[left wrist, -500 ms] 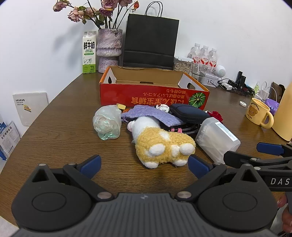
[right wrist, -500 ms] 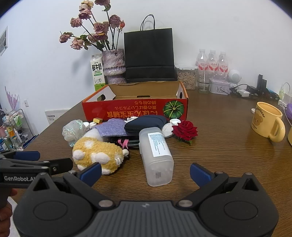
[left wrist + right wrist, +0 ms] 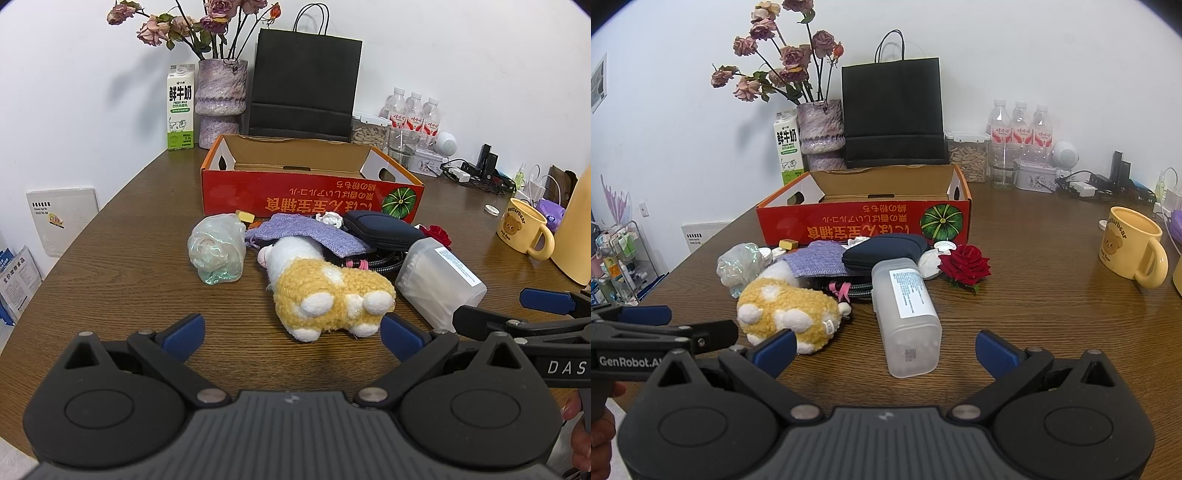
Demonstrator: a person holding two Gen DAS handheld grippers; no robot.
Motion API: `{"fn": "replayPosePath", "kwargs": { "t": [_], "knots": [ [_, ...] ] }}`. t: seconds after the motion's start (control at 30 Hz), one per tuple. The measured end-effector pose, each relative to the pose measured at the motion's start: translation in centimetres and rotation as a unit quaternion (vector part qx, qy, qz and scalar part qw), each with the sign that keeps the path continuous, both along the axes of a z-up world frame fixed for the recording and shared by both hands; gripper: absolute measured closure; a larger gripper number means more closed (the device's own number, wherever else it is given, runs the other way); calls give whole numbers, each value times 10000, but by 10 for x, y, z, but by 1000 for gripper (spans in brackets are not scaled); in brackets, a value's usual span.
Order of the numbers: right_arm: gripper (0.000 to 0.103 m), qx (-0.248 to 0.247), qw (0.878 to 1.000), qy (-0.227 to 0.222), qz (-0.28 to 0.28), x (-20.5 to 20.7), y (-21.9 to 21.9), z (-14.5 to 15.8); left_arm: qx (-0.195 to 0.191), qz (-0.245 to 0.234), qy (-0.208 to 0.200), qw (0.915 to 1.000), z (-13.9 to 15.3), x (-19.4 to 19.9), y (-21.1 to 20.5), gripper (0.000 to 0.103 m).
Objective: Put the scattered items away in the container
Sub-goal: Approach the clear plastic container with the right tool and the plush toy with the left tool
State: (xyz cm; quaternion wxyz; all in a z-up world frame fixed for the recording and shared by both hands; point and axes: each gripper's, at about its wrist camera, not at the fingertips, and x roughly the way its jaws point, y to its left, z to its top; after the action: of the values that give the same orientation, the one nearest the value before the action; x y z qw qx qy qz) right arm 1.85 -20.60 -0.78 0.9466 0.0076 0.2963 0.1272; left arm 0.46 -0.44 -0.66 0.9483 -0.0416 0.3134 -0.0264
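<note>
Nearest the viewer, the left gripper [image 3: 291,334] and the right gripper [image 3: 885,349] hover side by side over a brown wooden table [image 3: 129,266], both angled downward. Each has its blue-padded jaws spread fully wide and grips nothing. The left gripper's side reads "GenRobot.AI" in the right wrist view; the right gripper's side shows the letters "DAS".

Just beyond the jaws lies a heap of scattered items. A yellow and white plush toy [image 3: 332,291] lies on its side ahead of the left gripper. Beside it, ahead of the right gripper, a frosted plastic bottle [image 3: 907,314] lies flat with a white label of print too small to read. Left of the toy sits a crumpled clear plastic wrap [image 3: 217,249]. Behind the toy are a purple knitted cloth [image 3: 306,232], a dark zip pouch [image 3: 384,230] and a red rose [image 3: 964,263].

Behind the heap stands the container, an open red cardboard box [image 3: 312,197]. Its front carries upside-down yellow Asian characters and a green pumpkin picture. What can be seen of its inside is bare cardboard.

To the right stands a yellow mug [image 3: 1131,247] printed with a bear and "Butterbear".

Against the wall are a milk carton [image 3: 180,107] marked "FRESH MILK", a vase of dried roses [image 3: 220,101], a black paper bag [image 3: 306,83], a clear tub of pale pellets [image 3: 967,157] and three water bottles [image 3: 1019,123] with red labels.
</note>
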Motion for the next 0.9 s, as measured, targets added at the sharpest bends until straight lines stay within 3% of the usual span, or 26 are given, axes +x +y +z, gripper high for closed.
{"fn": "replayPosePath", "kwargs": {
  "t": [0.9],
  "knots": [
    [0,34,10000,24,10,1,-6,-1,71,-60,28,10000,-3,5,-9,0]
  ]
}}
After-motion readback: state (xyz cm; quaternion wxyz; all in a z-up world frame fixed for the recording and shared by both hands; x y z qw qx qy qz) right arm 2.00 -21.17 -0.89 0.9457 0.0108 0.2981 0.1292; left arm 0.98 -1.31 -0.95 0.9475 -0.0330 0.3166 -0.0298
